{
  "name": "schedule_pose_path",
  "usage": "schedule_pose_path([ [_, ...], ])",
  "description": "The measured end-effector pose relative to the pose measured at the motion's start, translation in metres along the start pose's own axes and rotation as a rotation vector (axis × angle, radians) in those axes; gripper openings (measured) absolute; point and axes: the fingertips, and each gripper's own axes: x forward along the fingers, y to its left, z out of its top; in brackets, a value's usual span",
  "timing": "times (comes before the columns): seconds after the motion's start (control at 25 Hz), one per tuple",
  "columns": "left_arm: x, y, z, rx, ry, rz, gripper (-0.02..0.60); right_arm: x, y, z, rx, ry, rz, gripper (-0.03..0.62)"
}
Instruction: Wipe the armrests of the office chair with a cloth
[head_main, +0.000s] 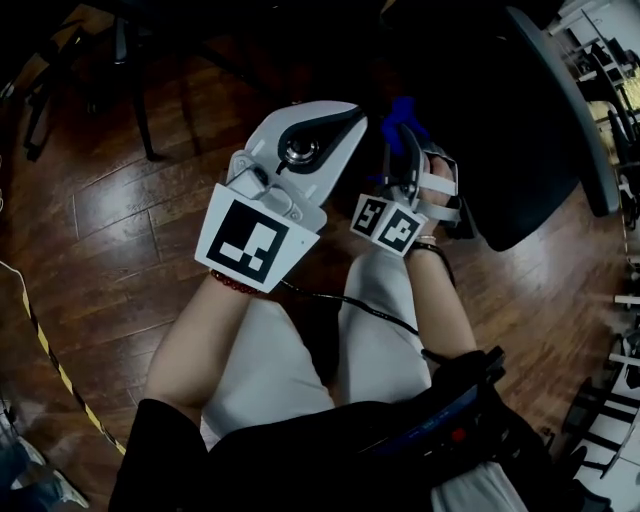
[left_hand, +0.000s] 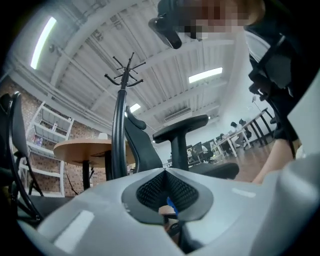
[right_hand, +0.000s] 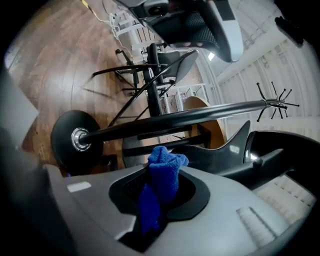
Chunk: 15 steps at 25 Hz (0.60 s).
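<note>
A blue cloth (right_hand: 162, 177) sticks up bunched from between the jaws of my right gripper (right_hand: 161, 187), which is shut on it. In the head view that cloth (head_main: 402, 112) shows at the tip of the right gripper (head_main: 403, 140), close to the dark office chair (head_main: 510, 150). My left gripper (head_main: 340, 118) is beside it on the left, above my lap. Its pads (left_hand: 165, 189) meet with nothing between them. The left gripper view shows the chair's black armrest (left_hand: 181, 126) on its post, some way ahead. The same chair's black frame (right_hand: 272, 147) fills the right of the right gripper view.
A black coat stand (left_hand: 120, 120) rises just ahead of the left gripper, with a round wooden table (left_hand: 82, 148) behind it. The stand's round base (right_hand: 75, 137) rests on the wood floor (head_main: 110, 200). More chairs (head_main: 120, 70) stand at the far left.
</note>
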Motion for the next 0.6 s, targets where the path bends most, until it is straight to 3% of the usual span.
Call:
schedule_pose_path([
  [0.16, 0.000, -0.003, -0.006, 0.006, 0.003, -0.021, 0.005, -0.012, -0.032, 0.014, 0.053, -0.054, -0.020, 0.071],
  [0.44, 0.003, -0.004, -0.006, -0.021, -0.017, -0.033, 0.005, -0.045, -0.117, 0.025, 0.153, -0.125, -0.164, 0.071],
  [0.6, 0.003, 0.001, -0.010, -0.058, -0.020, -0.024, 0.005, -0.060, -0.142, 0.029, 0.207, -0.153, -0.173, 0.074],
])
